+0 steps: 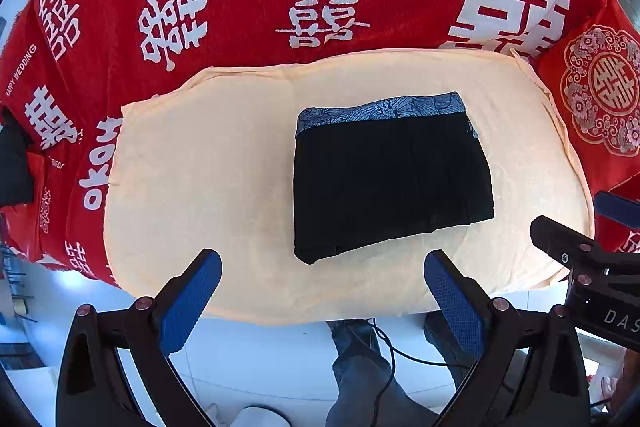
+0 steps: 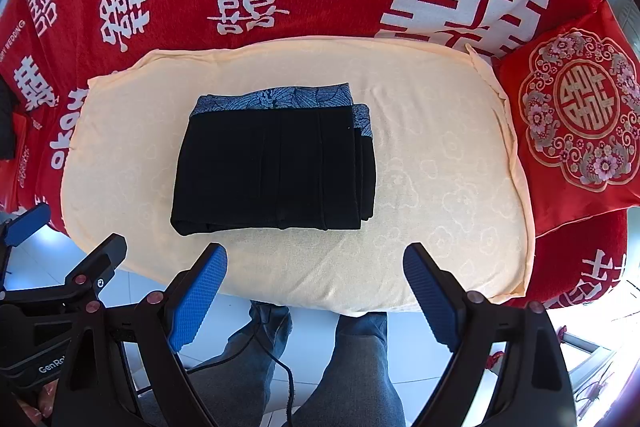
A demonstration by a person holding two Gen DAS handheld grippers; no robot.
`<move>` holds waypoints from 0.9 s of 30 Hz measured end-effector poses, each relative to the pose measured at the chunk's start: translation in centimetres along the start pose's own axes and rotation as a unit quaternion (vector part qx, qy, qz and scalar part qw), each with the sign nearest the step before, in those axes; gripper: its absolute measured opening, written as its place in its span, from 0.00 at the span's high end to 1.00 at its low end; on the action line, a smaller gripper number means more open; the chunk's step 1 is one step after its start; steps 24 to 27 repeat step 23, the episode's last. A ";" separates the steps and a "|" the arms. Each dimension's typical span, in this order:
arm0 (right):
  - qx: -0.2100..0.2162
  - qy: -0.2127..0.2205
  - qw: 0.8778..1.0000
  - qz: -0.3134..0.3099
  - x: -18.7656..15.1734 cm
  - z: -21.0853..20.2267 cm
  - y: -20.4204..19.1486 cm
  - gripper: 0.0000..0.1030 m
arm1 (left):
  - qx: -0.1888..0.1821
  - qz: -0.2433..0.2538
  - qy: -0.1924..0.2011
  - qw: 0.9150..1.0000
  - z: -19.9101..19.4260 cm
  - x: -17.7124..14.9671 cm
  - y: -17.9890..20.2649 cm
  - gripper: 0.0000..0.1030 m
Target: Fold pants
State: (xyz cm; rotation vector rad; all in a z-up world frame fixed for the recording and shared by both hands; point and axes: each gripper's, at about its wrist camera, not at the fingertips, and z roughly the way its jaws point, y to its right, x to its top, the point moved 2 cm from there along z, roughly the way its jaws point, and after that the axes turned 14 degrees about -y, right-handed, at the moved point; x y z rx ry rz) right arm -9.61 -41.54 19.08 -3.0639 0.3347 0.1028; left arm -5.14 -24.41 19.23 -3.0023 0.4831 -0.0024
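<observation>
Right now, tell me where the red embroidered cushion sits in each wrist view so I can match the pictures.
Left wrist view: the red embroidered cushion is at the right edge, partly cut off.
Right wrist view: the cushion is at the right, shown almost whole.
Shared landmark: the folded black pants on the cream pad, left of the cushion in both.

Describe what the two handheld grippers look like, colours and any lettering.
Both the left gripper and right gripper have black angular frames, round metal pivot pins and blue ribbed fingers. White lettering shows on their bodies, only partly readable. A black cable hangs below.
</observation>
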 end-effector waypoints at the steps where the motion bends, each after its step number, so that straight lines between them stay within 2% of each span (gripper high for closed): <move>1: 0.000 -0.001 1.000 0.000 0.0 0.2 0.0 0.11 | -0.001 -0.001 -0.001 1.000 0.0 0.0 -0.1 0.01; 14: -0.001 -0.005 1.000 -0.004 0.7 0.6 -0.2 0.11 | -0.008 -0.014 -0.006 1.000 0.3 0.2 -0.7 0.01; 19: -0.001 -0.007 1.000 -0.002 0.9 0.6 -0.2 0.11 | -0.026 -0.018 0.003 0.999 0.0 0.3 -0.7 0.02; 27: -0.001 -0.009 1.000 -0.002 1.1 0.5 -0.1 0.11 | -0.020 -0.017 0.011 1.000 -0.3 0.4 -0.3 0.02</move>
